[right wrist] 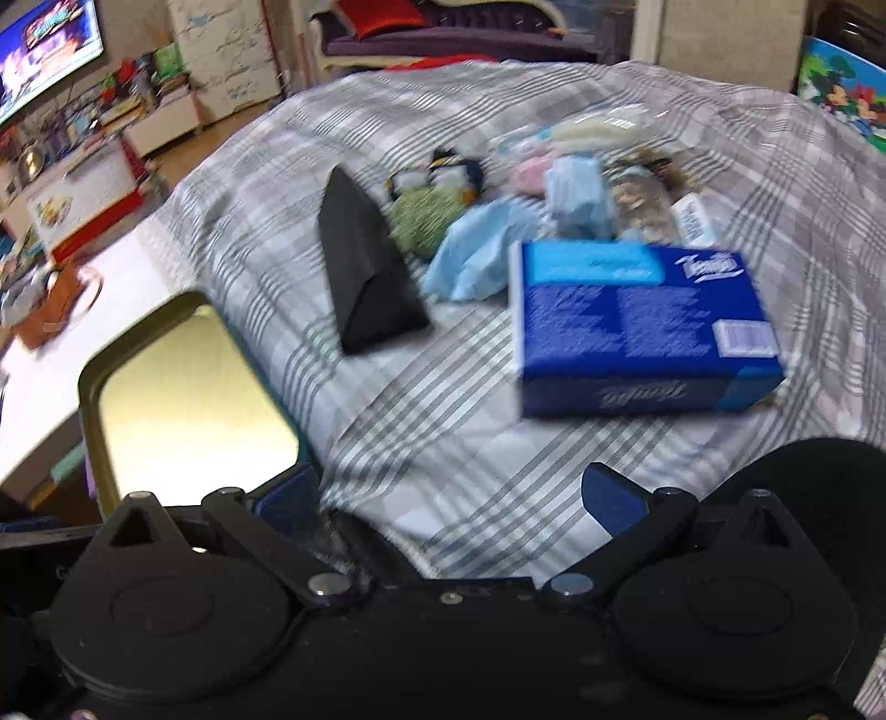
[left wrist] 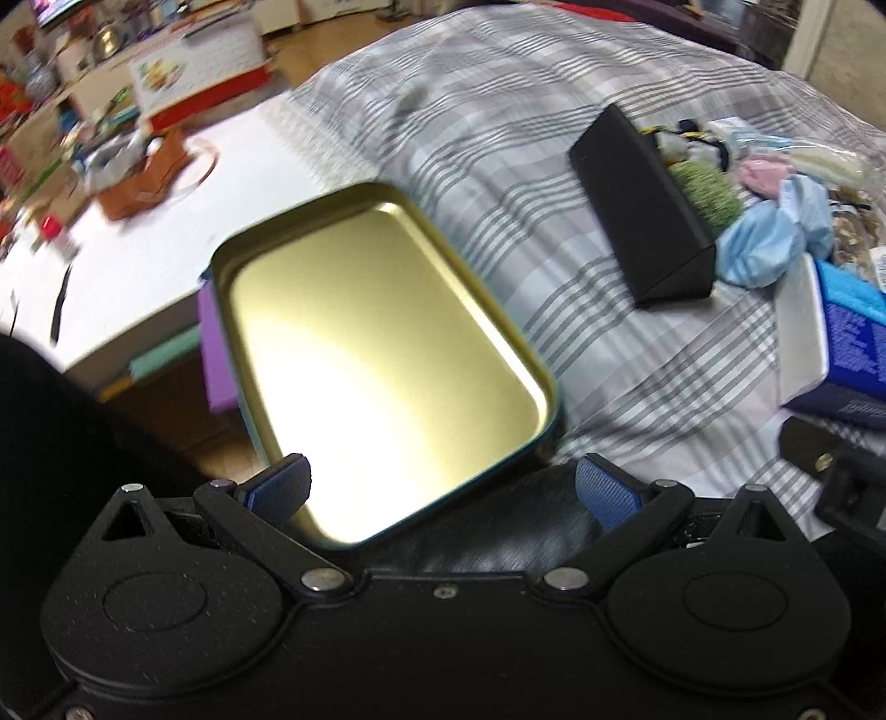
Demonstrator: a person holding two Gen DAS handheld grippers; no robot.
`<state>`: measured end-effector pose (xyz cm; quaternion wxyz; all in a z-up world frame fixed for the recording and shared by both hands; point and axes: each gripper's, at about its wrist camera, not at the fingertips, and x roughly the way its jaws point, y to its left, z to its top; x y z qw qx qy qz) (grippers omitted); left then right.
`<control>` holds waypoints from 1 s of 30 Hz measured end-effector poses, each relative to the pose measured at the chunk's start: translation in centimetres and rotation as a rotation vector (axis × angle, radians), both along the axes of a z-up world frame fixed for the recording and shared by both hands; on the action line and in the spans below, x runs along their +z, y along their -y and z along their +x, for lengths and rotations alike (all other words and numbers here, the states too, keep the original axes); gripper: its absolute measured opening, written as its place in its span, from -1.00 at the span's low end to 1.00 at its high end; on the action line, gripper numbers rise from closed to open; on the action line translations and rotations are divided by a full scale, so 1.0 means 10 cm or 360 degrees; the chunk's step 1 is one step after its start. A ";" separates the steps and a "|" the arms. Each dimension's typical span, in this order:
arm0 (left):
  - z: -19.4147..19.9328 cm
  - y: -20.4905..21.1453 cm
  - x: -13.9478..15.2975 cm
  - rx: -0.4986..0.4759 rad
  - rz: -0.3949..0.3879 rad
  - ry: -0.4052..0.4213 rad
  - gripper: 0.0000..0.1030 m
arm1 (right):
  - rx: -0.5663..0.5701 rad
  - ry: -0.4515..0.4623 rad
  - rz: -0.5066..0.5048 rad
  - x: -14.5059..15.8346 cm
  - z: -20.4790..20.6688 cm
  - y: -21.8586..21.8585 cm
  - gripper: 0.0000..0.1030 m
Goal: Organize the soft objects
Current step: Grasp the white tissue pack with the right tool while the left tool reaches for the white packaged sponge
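Note:
A pile of soft things lies at the far side of the plaid bed cover (right wrist: 443,387): a green plush toy (right wrist: 423,219), light blue cloth (right wrist: 476,255), a pink piece (right wrist: 531,169) and cream cloth (right wrist: 598,133). The pile also shows in the left wrist view (left wrist: 758,249). An empty gold metal tin (left wrist: 376,354) sits at the bed's left edge, just in front of my left gripper (left wrist: 443,487), which is open and empty. The tin also shows in the right wrist view (right wrist: 188,399). My right gripper (right wrist: 448,498) is open and empty above the cover.
A black triangular case (right wrist: 365,271) lies between tin and pile. A blue tissue box (right wrist: 637,327) lies right of it. A white table (left wrist: 138,249) with clutter stands left of the bed. A TV (right wrist: 44,50) is at far left.

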<state>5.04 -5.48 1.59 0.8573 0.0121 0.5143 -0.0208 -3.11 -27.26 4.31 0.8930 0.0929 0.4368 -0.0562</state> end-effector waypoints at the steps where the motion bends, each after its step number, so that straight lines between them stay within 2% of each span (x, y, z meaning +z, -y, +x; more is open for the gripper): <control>1: 0.04 0.04 0.02 -0.0022 0.0002 0.0009 0.91 | -0.0032 0.0023 0.0009 0.04 0.01 0.07 0.98; 8: 0.27 0.43 0.12 -0.0236 0.0013 0.0054 0.91 | -0.0355 0.0197 0.0070 0.26 0.04 0.71 0.98; 11: 0.38 0.59 0.15 -0.0312 0.0025 0.0060 0.91 | -0.0501 0.0227 0.0039 0.30 0.12 1.00 0.99; 16: 0.52 0.81 0.21 -0.0412 0.0045 0.0088 0.91 | -0.0681 0.0200 -0.0033 0.30 0.31 1.43 0.98; 21: 0.61 1.00 0.24 -0.0512 0.0045 0.0087 0.91 | -0.0784 0.0122 0.0104 0.21 0.55 1.94 0.94; 26: 0.76 1.13 0.23 -0.0553 0.0020 0.0047 0.91 | -0.0824 0.0038 0.0171 0.12 0.86 2.23 0.87; 28: 0.81 1.15 0.23 -0.0562 0.0008 0.0042 0.91 | -0.0841 -0.0013 0.0186 0.05 0.98 2.31 0.72; 30: 0.87 1.17 0.24 -0.0561 0.0004 0.0041 0.90 | -0.0849 -0.0059 0.0222 -0.01 1.07 2.34 0.70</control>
